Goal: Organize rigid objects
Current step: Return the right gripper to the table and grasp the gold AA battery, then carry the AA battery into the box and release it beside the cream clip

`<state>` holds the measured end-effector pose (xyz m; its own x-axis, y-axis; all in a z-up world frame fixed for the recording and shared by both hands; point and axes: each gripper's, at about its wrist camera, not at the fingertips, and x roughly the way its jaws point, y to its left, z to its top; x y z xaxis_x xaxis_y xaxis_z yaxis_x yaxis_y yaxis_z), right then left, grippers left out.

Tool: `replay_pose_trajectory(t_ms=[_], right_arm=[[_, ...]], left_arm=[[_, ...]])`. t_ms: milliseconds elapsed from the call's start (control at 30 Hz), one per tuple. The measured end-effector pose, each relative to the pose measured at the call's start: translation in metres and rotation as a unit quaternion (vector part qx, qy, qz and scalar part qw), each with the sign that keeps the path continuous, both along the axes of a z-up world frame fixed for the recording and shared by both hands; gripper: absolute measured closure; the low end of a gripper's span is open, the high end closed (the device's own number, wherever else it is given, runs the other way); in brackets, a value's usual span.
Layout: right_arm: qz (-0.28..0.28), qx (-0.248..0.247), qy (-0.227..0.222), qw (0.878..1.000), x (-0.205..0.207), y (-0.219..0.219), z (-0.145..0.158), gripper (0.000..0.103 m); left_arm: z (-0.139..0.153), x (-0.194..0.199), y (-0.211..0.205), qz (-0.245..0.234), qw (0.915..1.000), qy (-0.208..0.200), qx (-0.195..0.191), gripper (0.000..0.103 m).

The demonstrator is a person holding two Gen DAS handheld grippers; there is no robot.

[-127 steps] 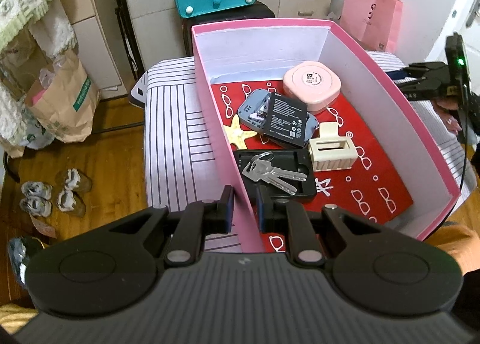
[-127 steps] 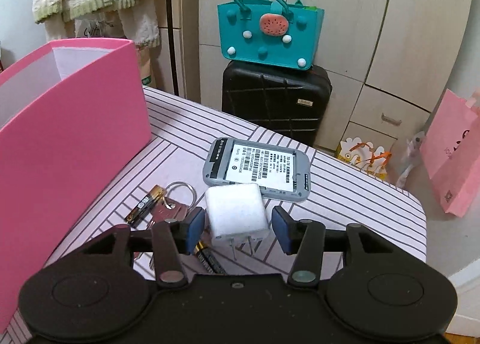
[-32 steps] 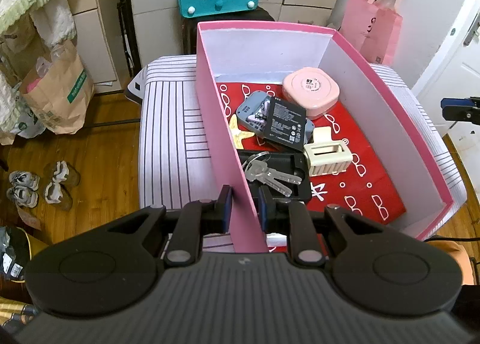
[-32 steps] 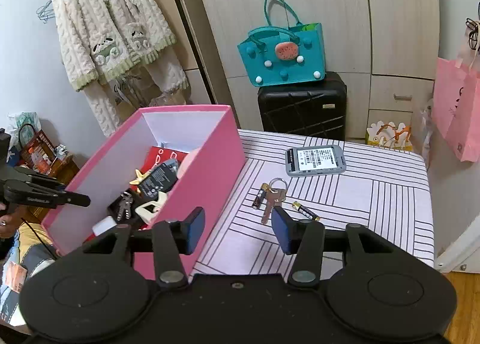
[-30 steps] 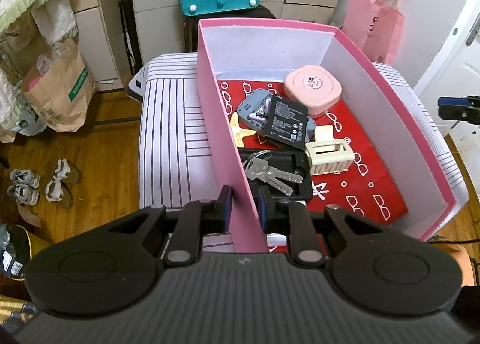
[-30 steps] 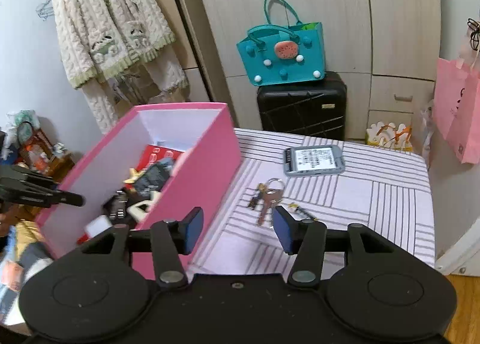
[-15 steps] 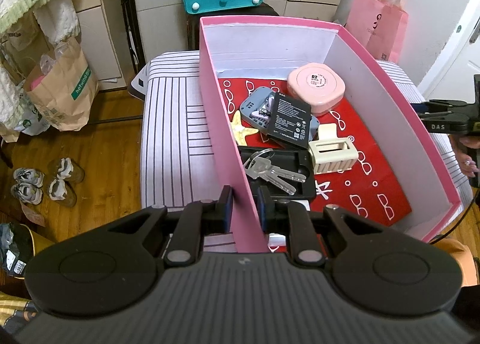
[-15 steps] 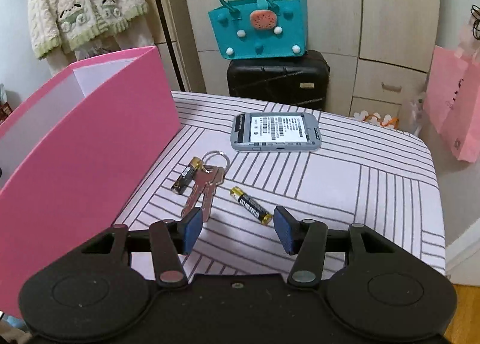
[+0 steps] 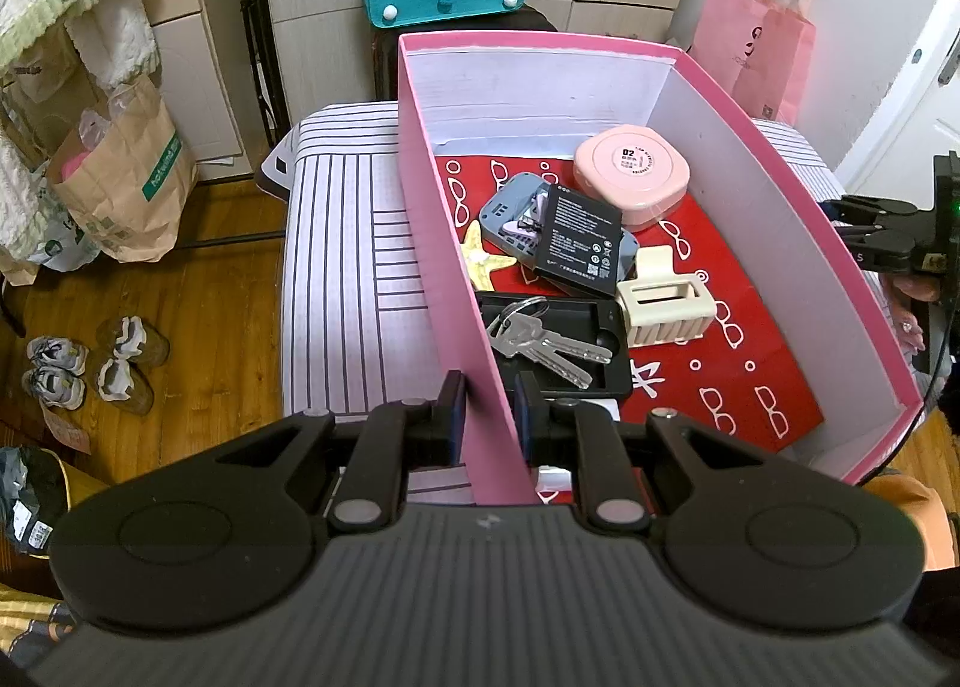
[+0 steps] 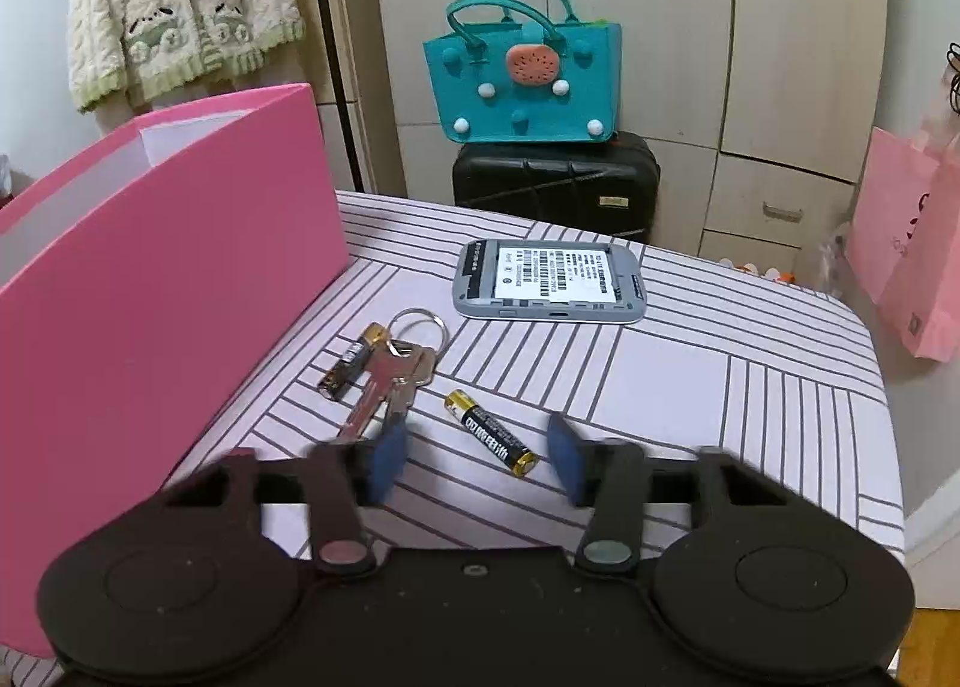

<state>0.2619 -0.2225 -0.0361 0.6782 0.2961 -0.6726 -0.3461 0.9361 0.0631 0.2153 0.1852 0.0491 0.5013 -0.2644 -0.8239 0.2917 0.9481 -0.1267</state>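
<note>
My left gripper [image 9: 487, 414] is shut on the near left wall of the pink box [image 9: 444, 243]. Inside lie a pink round case [image 9: 630, 174], a black battery pack [image 9: 579, 240] on a grey device, a cream hair clip [image 9: 663, 300], a yellow starfish [image 9: 483, 264] and keys [image 9: 540, 342] on a black tray. My right gripper [image 10: 477, 456] is open and empty, low over the striped table [image 10: 690, 375]. A battery [image 10: 489, 432] lies between its fingers. A key bunch [image 10: 393, 372], a second battery [image 10: 351, 360] and a grey device [image 10: 549, 279] lie ahead. The pink box [image 10: 168, 279] stands at the left.
A teal bag [image 10: 522, 78] sits on a black suitcase [image 10: 558, 183] behind the table. A pink paper bag [image 10: 906, 255] hangs at the right. The right gripper also shows at the box's right side [image 9: 888, 243]. Shoes [image 9: 84, 366] and a brown bag [image 9: 120, 177] are on the floor at the left.
My right gripper, which earlier held a white charger, is now empty; it swung from over the box back down to the table, close to the battery and keys. The left gripper kept its hold.
</note>
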Motion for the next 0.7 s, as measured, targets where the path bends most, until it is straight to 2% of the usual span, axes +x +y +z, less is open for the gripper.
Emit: replay_pose_trajectory(t_ms=[33,67,367,700], right_arm=[[0.005,-0.001,-0.002,1.0,-0.001,0.0,0.001,0.087],[0.011,0.003,0.001,1.0,-0.002,0.0,0.001,0.092],[-0.006,0.026,0.013,1.0,-0.015,-0.002,0.007,0.092],[-0.005,0.013,0.01,1.0,-0.046,0.005,0.03,0.092]], left_arm=[[0.0,0.0,0.0,0.0,1.0,0.0,0.0,0.087],[0.0,0.0,0.0,0.0,1.0,-0.001,0.0,0.087],[0.0,0.0,0.001,-0.001,1.0,-0.003,-0.002,0.087],[0.0,-0.001,0.001,-0.007,1.0,-0.007,0.001,0.087]])
